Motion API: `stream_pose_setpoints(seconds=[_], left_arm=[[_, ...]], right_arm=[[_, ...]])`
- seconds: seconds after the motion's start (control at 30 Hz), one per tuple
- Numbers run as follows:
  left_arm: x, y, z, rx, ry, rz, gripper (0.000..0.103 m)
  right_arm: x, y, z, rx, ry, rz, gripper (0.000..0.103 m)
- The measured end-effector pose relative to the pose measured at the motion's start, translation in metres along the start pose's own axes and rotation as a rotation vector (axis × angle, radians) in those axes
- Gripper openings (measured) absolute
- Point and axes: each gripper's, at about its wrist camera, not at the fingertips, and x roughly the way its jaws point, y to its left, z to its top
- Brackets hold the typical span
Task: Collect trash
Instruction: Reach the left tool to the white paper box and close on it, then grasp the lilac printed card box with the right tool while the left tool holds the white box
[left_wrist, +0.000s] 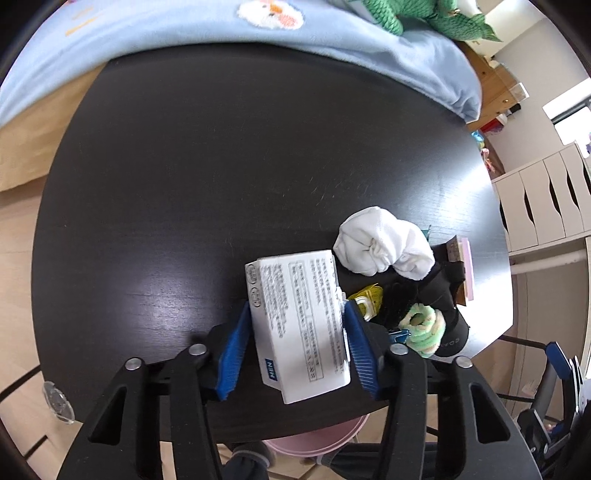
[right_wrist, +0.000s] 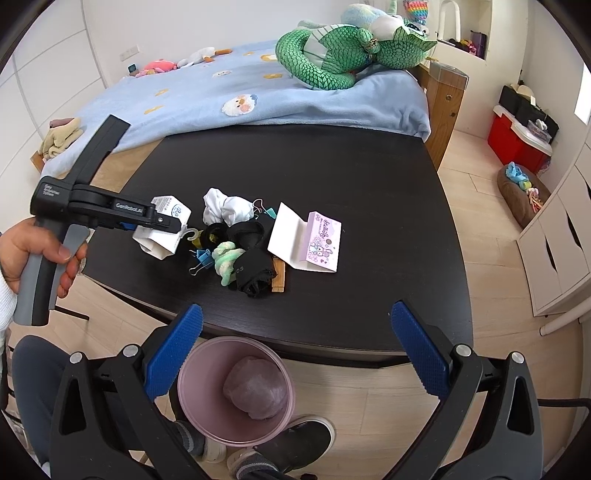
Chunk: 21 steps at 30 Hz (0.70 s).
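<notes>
Left hand-held gripper (left_wrist: 297, 347) clamped on white box (left_wrist: 299, 325) above desk (left_wrist: 221, 166). Right hand-held gripper (right_wrist: 295, 347) wide apart, pink bin (right_wrist: 236, 391) at 6 o'clock below.

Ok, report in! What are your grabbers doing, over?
Left gripper shut on white printed cardboard box, above black table. Right gripper open, empty, over pink plastic bin. Socks and clips beside box, not blocking.

My right fingers (right_wrist: 295, 350) spread wide over pink bin (right_wrist: 236, 391); left gripper (right_wrist: 162, 221) clamps white box (right_wrist: 166, 229) above counter (right_wrist: 369, 177).
</notes>
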Motion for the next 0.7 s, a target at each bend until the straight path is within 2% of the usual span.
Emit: stream_pose_setpoints(seconds=[0.13, 0.37, 0.7], left_arm=[[-0.01, -0.001, -0.003, 0.027, -0.053, -0.003, 0.046], [-0.037, -0.007, -0.014, 0.111, -0.193, 0.017, 0.045], [-0.067, -0.019, -0.027, 0.203, -0.345, 0.045, 0.045]], right_arm=[[0.001, -0.001, 0.003, 0.001, 0.0, 0.001, 0.1], [0.011, -0.012, 0.012, 0.017, 0.02, -0.012, 0.1], [0.042, -0.035, 0.052, 0.056, 0.092, -0.018, 0.1]])
